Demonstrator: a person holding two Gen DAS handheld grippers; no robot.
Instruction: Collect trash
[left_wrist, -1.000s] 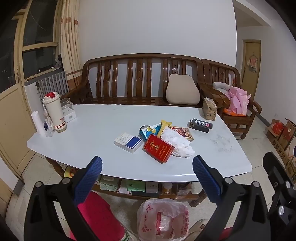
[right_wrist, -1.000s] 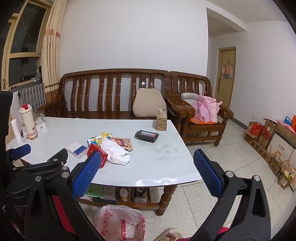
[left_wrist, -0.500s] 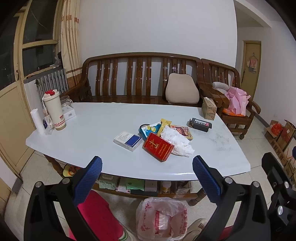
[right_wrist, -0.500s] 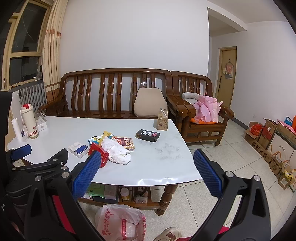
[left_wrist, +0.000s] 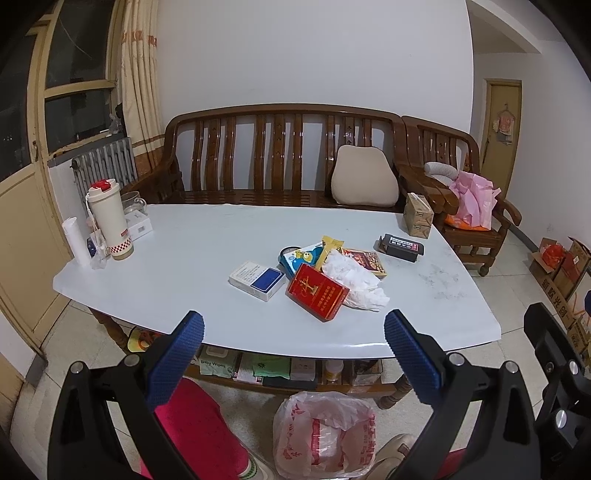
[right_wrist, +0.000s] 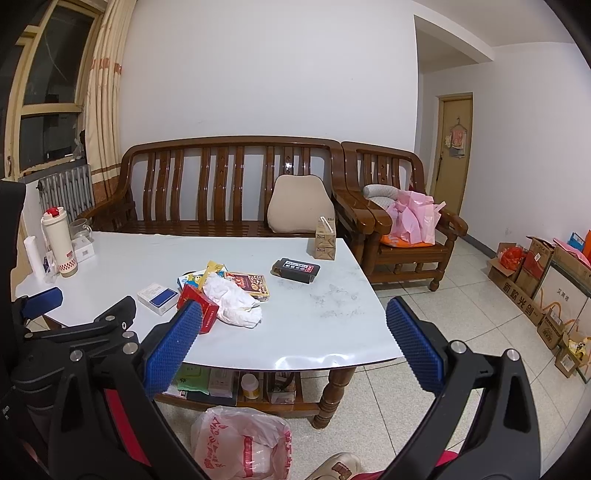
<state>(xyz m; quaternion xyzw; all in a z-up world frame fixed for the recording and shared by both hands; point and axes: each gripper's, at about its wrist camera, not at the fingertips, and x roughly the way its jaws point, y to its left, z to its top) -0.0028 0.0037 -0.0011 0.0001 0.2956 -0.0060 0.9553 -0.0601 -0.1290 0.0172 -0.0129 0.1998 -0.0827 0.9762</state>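
1. Crumpled white tissue (left_wrist: 354, 282) at mid-table, resting against red pack (left_wrist: 317, 291) and patterned box (left_wrist: 365, 261); blue-and-white pack (left_wrist: 257, 279) just beside
2. Risk: pinching tissue may drag or topple adjacent packs, since touching
3. Risk: sorting error, sealed packs possibly not trash
4. Left gripper (left_wrist: 293, 341) and right gripper (right_wrist: 293, 328): both spread wide, empty, short of table edge (left_wrist: 332, 349), pile ahead
5. Plastic bag (left_wrist: 325, 434) on floor below, probable receptacle

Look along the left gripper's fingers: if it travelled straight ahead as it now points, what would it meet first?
Probably the red box on the white table, lying centred between the open left gripper fingers, against the crumpled tissue. Depth is uncertain; it might pass above.
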